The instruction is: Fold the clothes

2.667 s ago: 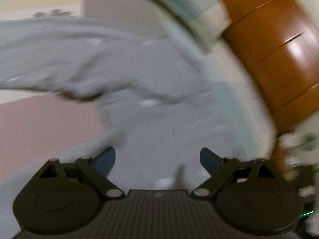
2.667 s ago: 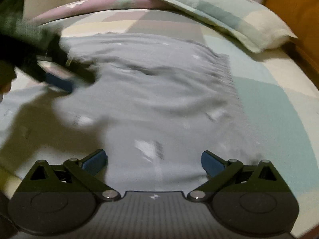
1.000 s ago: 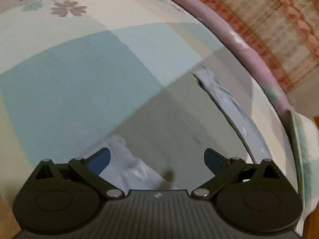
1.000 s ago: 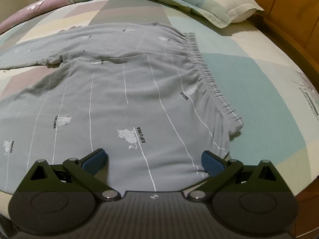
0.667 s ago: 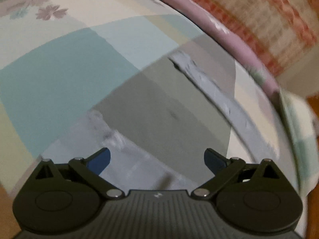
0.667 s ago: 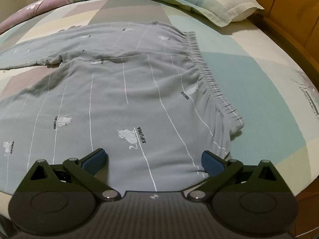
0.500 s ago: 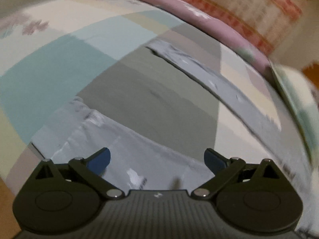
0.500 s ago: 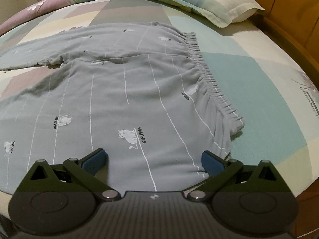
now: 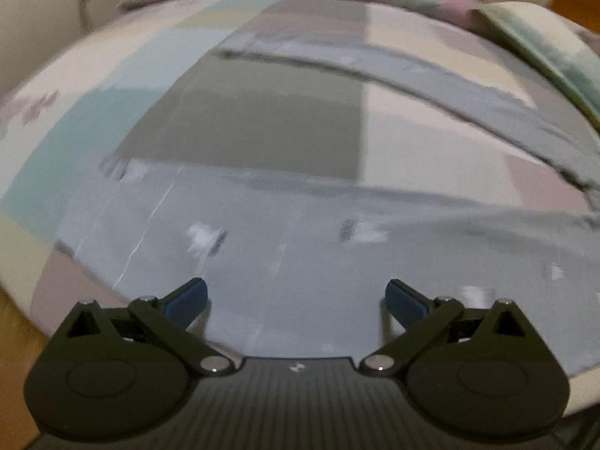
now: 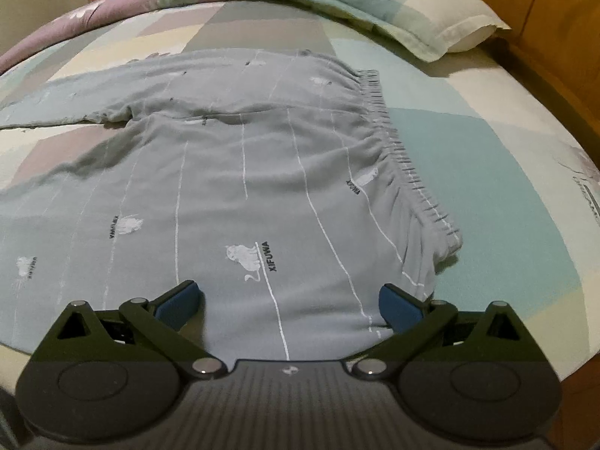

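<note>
The grey trousers (image 10: 262, 172) lie spread flat on the bed (image 10: 498, 172), one layer deep as far as I can see, with the gathered elastic waistband (image 10: 397, 150) running along their right edge and both legs extending away to the left. In the left wrist view the two legs are apart: the near leg (image 9: 300, 247) lies directly ahead of my left gripper (image 9: 296, 296), and the far leg (image 9: 431, 75) runs as a separate band beyond a strip of bare bedsheet. That view is motion-blurred, so leg hems and fine wrinkles cannot be resolved. No fold is visible anywhere on the garment: neither leg lies on the other, and the waistband is not doubled over. My judgement is that the garment stands in its laid-out, smoothed state and that the whole folding sequence remains to be done on it, namely leg onto leg, then the length doubled. My right gripper (image 10: 288, 300) sits low over the waist end near the bed edge, fingers wide, nothing between them. My left gripper sits low over the near leg, fingers likewise wide and empty. A pillow (image 10: 375, 3) lies well apart at the head of the bed, clear of the garment.
</note>
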